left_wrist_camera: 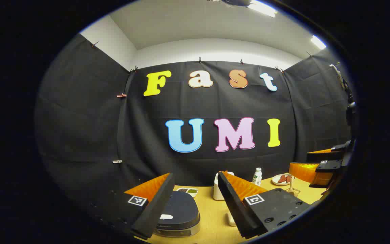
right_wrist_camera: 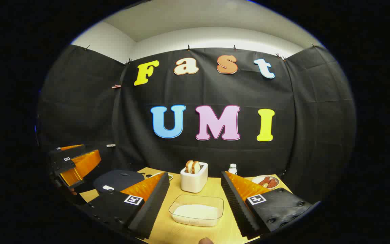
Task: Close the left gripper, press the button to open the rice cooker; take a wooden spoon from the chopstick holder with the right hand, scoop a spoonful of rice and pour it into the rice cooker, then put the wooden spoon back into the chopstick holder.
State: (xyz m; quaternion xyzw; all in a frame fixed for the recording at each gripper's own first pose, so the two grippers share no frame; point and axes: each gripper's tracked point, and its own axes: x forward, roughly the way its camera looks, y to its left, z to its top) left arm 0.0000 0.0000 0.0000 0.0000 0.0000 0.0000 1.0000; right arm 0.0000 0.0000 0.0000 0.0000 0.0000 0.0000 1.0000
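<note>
Rice cooker point(left_wrist_camera: 178, 211) lid-down, button frontward

Both hand-held grippers are wide open, fingers spread in a V with nothing between them. The left hand-held gripper point(left_wrist_camera: 195, 200) hangs just above the rice cooker point(left_wrist_camera: 178, 211), lid still down. The right hand-held gripper point(right_wrist_camera: 195, 200) floats off to the cooker's right, level with the left one, both pointing forward.
</note>
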